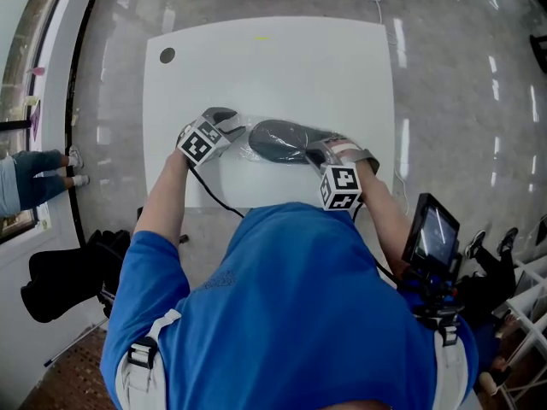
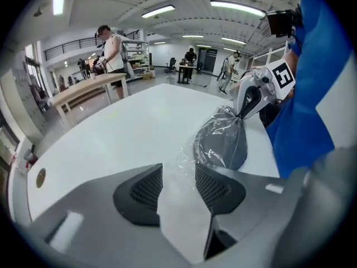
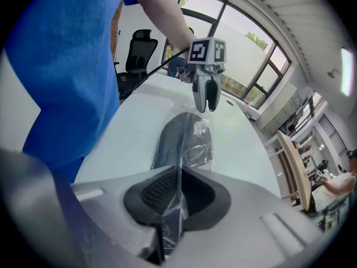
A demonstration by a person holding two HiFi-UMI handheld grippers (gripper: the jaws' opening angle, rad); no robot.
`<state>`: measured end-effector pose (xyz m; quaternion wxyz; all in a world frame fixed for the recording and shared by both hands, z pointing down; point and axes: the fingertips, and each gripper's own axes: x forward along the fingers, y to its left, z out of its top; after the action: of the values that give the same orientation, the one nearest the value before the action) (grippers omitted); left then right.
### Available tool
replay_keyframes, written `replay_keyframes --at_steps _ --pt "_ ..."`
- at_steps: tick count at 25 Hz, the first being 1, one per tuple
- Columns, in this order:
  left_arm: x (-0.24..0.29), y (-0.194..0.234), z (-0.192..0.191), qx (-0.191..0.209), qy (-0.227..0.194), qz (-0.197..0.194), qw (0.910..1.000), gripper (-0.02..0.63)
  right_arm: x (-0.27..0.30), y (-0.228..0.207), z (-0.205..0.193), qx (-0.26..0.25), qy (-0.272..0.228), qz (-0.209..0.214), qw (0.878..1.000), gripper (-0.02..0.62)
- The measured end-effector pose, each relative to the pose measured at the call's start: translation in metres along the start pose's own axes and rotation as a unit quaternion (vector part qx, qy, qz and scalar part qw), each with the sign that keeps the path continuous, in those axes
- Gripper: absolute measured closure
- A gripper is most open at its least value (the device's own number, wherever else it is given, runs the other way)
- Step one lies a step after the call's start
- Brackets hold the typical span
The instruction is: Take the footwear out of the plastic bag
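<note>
Where the white bench (image 1: 282,67) runs to its near edge, a dark grey shoe (image 1: 280,140) lies inside a clear plastic bag (image 1: 246,149), lengthwise along that edge and about midway along it. A round hole (image 1: 167,55) sits by the bench's far left corner. Off the near left corner stands a black chair (image 1: 64,280). Off the near right corner is a small screen (image 1: 434,231) on a mount. Another person's legs (image 1: 38,176) show on the floor well off the left edge. The wearer's blue shirt (image 1: 291,306) covers part of the near edge, and the bag's film wraps the shoe all round.

Left gripper (image 2: 178,186): jaws wide apart. The bag's loose clear end lies between the pads, which do not press on it. Right gripper (image 3: 179,191): jaws closed on a pinch of film at the shoe's other end.

The head view places the grippers at opposite ends of the bag but does not show the jaws. The left gripper view shows the film drawn to a tight neck at the right gripper's tips, with a wooden table (image 2: 92,88) and people standing far off. The right gripper view shows crumpled film over the shoe's far end, tall windows (image 3: 240,43) and an office chair (image 3: 139,52).
</note>
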<state>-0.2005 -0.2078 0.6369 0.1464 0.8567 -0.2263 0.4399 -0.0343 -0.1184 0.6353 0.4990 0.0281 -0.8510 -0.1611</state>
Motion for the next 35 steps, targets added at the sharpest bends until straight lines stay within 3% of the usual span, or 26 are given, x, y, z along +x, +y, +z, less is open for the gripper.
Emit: replay_keyframes --at_steps 8,11,12,16,20,23,25,30,32,35 --pt "0.006 -0.009 -0.004 -0.077 0.009 -0.1 0.9919 0.404 -0.002 0.007 0.001 -0.057 -0.008 -0.018 0.998 0.58" --pt "0.006 -0.012 -0.001 -0.071 0.009 -0.101 0.9923 0.532 -0.002 0.008 0.001 -0.049 -0.013 -0.021 0.999 0.58" --pt "0.005 -0.013 0.0 -0.066 0.007 -0.096 0.9931 0.575 -0.003 0.007 0.002 -0.041 -0.015 -0.022 0.999 0.58" --pt "0.005 -0.014 0.0 -0.04 0.004 -0.073 0.9965 0.588 -0.006 0.002 0.003 0.013 -0.029 -0.025 0.999 0.564" --pt "0.01 -0.01 0.009 -0.027 0.0 -0.058 0.9979 0.592 -0.027 -0.02 -0.015 0.126 -0.062 -0.032 0.99 0.502" --pt "0.019 -0.005 0.015 -0.02 0.005 -0.049 0.9986 0.592 -0.051 -0.039 -0.045 0.241 -0.091 -0.032 0.966 0.495" --pt "0.016 -0.006 0.01 -0.014 0.008 -0.041 0.999 0.592 -0.066 -0.038 -0.061 0.318 -0.109 -0.033 0.941 0.495" --pt "0.0 -0.017 -0.002 0.007 0.011 -0.026 0.9996 0.594 -0.087 -0.024 -0.108 0.502 -0.112 -0.037 0.857 0.495" --pt "0.003 -0.015 0.0 0.017 0.014 -0.018 0.9996 0.594 -0.079 -0.024 -0.123 0.529 -0.097 -0.014 0.843 0.495" --pt "0.015 -0.007 0.006 0.037 0.018 0.001 0.9992 0.594 -0.059 -0.033 -0.133 0.534 -0.088 0.035 0.84 0.495"
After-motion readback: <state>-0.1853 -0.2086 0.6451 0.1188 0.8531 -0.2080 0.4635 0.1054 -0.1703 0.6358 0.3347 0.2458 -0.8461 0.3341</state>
